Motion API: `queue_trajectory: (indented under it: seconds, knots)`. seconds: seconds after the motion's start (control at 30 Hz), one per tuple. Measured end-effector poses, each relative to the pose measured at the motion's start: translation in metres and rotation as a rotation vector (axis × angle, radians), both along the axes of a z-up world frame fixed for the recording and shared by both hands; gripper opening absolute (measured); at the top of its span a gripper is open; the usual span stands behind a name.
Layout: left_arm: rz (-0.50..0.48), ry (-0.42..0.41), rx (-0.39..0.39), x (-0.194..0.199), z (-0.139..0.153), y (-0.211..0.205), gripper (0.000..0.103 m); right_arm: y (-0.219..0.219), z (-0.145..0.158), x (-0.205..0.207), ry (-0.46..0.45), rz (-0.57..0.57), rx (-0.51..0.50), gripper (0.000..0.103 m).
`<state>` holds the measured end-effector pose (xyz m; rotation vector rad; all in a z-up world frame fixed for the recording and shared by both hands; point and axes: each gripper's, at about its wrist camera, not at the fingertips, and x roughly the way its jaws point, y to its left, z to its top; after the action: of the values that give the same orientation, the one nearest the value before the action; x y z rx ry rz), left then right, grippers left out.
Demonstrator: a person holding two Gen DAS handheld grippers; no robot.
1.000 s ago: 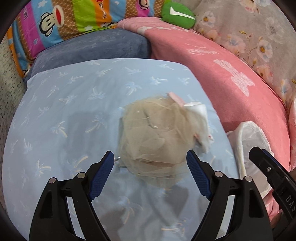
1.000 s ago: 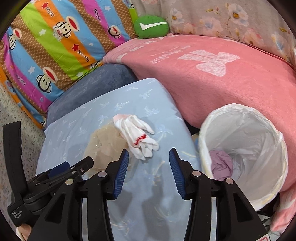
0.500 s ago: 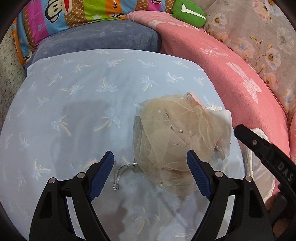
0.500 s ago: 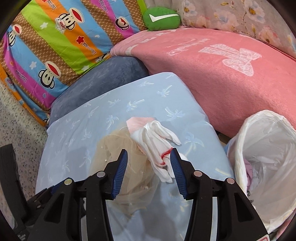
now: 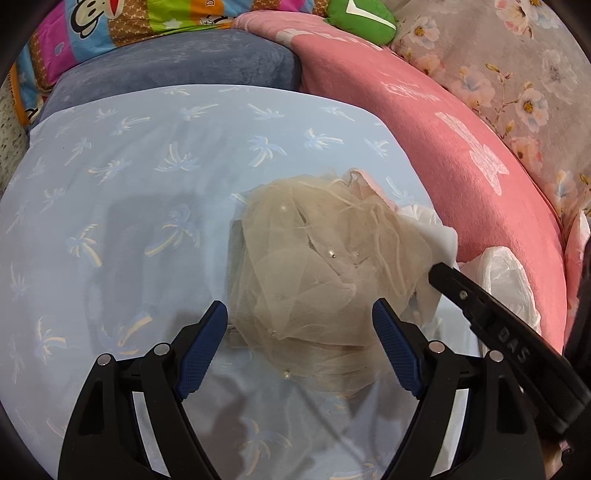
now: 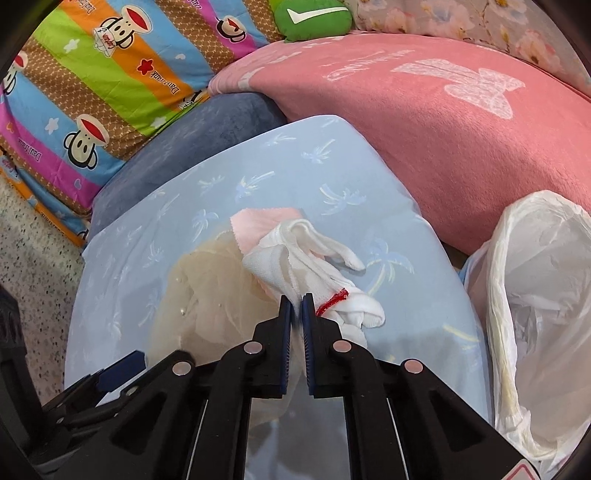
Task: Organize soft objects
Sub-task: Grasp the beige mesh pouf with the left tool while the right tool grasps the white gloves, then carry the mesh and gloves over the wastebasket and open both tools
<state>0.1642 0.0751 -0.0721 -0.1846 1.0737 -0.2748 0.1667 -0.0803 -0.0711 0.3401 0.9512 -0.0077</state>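
A white knit glove point(image 6: 314, 258) with a red stitch lies on a light blue palm-print cushion point(image 6: 258, 170). My right gripper point(image 6: 297, 301) is shut on the glove near its cuff. A pink cloth point(image 6: 258, 223) peeks out under the glove. Beside them sits a beige tulle bundle point(image 5: 317, 266) with small pearls, also in the right wrist view as the tulle point(image 6: 207, 295). My left gripper point(image 5: 299, 328) hangs open just in front of the tulle, its blue pads either side of the near edge, nothing held. The right gripper's black body point(image 5: 498, 332) crosses the left view's lower right.
A bin lined with a white plastic bag point(image 6: 535, 295) stands right of the cushion. A pink blanket point(image 6: 443, 122), a dark blue cushion point(image 6: 207, 125), a striped cartoon-print pillow point(image 6: 103, 74), a green plush point(image 6: 314, 18) and a floral fabric point(image 5: 517, 74) ring the back.
My right gripper has moved forward and down and shut on the white glove. The left gripper has drifted closer to the tulle and stays open.
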Motion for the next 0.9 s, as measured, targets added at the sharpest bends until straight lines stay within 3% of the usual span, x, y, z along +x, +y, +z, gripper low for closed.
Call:
queue_trajectory:
  seconds: [0.1, 0.27, 0.33, 0.53, 0.9]
  knots:
    - [-0.017, 0.001, 0.013, 0.002, -0.004, -0.007, 0.06, 0.002, 0.006, -0.011, -0.014, 0.001, -0.018, 0.006]
    - [-0.05, 0.009, 0.008, 0.001, -0.006, -0.012, 0.023, 0.001, 0.016, -0.028, -0.031, 0.001, -0.014, 0.006]
    - [-0.06, -0.006, 0.015, -0.003, -0.001, -0.013, 0.015, -0.002, 0.021, -0.035, -0.038, -0.002, -0.007, 0.006]
    - [-0.045, -0.036, 0.008, -0.016, 0.019, -0.007, 0.006, -0.008, 0.037, -0.055, -0.07, -0.011, 0.007, 0.006]
    - [-0.021, -0.171, -0.018, -0.043, 0.08, -0.001, 0.006, -0.011, 0.067, -0.086, -0.136, -0.017, 0.022, 0.006]
